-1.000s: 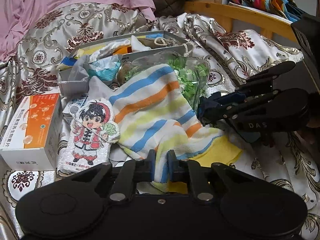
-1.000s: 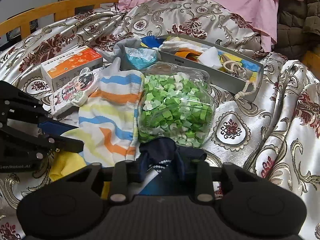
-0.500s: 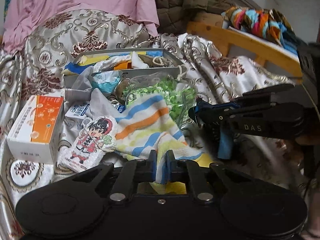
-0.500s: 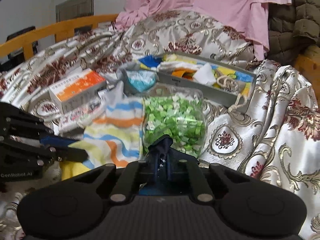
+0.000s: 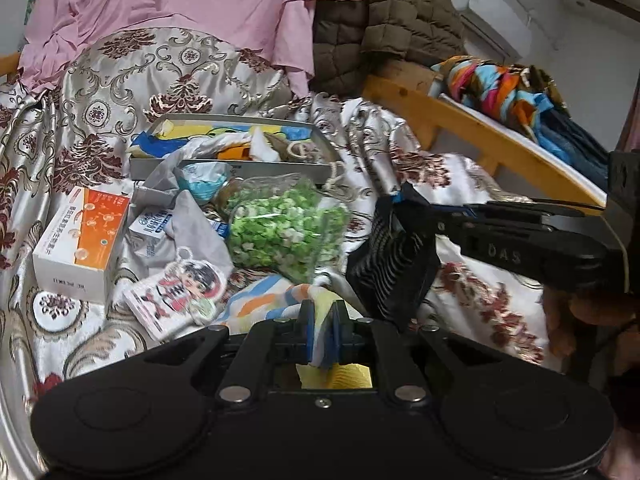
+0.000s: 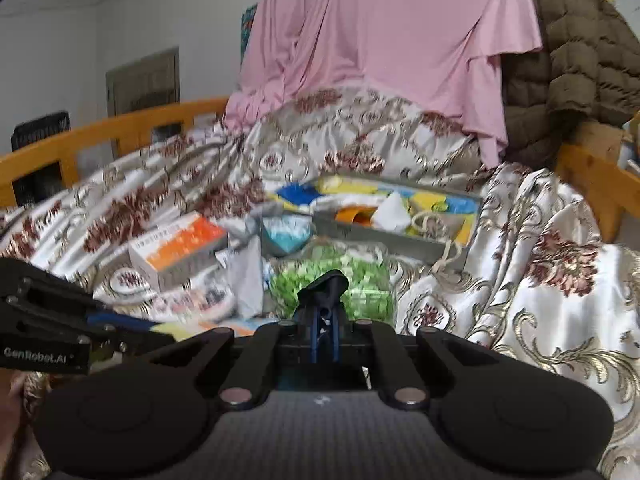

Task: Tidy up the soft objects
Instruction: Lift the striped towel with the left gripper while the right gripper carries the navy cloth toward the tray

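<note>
Both cloths are now off the bedspread (image 5: 472,172), where a second ago they still lay spread among the clutter. Your left gripper (image 5: 323,334), at the bottom centre of its own view, is clamped on a bunched edge of the striped towel (image 5: 276,300), which has drawn up into a narrow fold just in front of the fingers, uncovering the bag of green pieces (image 5: 288,228) in mid frame that it draped against before. Your right gripper (image 6: 325,330) has pinched tight on the dark blue cloth (image 5: 394,260); in the left view that cloth hangs free at right of centre, clear of the bedding. Its jaws closed within the last second and have since held. The grey tray (image 5: 240,166) with other soft items sits in the upper middle, behind the bag. With both pieces lifted, I judge the pick finished and the carry toward that tray next; watch that the towel's trailing end does not drag the cartoon card (image 5: 180,292) at lower left.
</note>
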The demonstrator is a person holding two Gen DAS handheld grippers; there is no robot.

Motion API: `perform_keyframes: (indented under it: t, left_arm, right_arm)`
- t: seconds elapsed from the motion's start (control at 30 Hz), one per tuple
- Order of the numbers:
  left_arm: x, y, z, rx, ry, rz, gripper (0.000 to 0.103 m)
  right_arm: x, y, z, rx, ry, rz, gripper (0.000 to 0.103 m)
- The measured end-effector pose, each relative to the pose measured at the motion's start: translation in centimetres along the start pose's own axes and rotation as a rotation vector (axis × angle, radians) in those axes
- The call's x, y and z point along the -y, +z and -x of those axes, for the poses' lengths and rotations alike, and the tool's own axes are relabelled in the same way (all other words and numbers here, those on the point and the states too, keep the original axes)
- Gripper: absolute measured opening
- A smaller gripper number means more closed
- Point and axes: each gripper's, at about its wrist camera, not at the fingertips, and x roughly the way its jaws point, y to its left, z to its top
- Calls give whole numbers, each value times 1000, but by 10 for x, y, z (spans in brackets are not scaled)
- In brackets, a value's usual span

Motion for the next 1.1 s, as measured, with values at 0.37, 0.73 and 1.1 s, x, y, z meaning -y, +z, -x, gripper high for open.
perform_keyframes:
  t: [0.37, 0.73, 1.1]
  left_arm:
    - [3, 5, 44, 84, -22, 90, 8]
    - [-18, 51, 64, 199, 19, 153, 8]
    - [-65, 162, 39, 296, 58, 192, 3]
  right_arm:
    - [-4, 3, 44, 97, 16, -61, 7]
    - [-15, 31, 56, 91, 52, -5, 7]
    - [3, 128, 7, 93, 98, -2, 7]
